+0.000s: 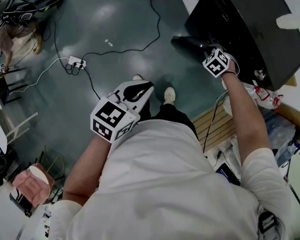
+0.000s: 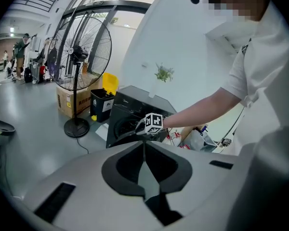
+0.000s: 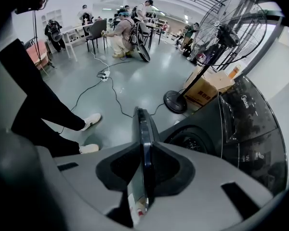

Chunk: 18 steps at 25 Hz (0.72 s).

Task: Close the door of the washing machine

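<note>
And there it was: the right gripper [image 3: 144,147] was clamped on the door [image 3: 143,121], with a jaw on either face of it. The door ran edge-on between the pads. It stood swung well out from the black washing machine [image 3: 241,129], hanging over the floor [image 3: 130,90] with the round opening [image 3: 191,141] gaping just beside it.

Gripping the free edge looked like a sensible choice. That is the part farthest from the hinge side, so a sideways push there should swing the door home with little effort. Closing was not yet done, since the door was still clearly apart from the front panel.

The left gripper [image 2: 144,146] had its jaws together on nothing. It was held back near the person's body and pointed across at the machine, probably just to stay out of the door's path.

As for writing, the badge on the machine's top front seemed to read "Midea". There was finer print on the panel below it and on the cardboard box [image 3: 207,88] by the fan [image 3: 226,32], but both were too small to read.
</note>
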Each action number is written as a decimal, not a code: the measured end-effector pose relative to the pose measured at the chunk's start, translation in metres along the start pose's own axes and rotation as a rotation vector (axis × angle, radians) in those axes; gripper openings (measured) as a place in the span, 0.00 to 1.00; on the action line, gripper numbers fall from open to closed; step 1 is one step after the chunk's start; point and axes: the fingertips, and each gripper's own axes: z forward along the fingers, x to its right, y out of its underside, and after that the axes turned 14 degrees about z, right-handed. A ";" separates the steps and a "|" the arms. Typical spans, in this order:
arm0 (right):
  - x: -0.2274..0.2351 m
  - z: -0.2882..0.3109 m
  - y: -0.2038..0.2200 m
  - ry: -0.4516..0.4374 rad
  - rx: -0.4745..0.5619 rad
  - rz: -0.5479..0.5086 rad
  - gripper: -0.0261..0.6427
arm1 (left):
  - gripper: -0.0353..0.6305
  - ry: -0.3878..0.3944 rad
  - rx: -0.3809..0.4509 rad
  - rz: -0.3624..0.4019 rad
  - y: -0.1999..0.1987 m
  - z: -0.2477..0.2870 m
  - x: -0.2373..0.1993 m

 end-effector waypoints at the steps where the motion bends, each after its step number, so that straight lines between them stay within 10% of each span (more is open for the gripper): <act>1: 0.003 0.001 -0.001 0.002 0.002 0.012 0.16 | 0.09 0.004 -0.002 0.002 0.000 0.002 -0.001; 18: 0.063 0.016 -0.009 0.075 0.020 0.198 0.16 | 0.09 0.045 -0.004 0.011 -0.015 0.032 -0.008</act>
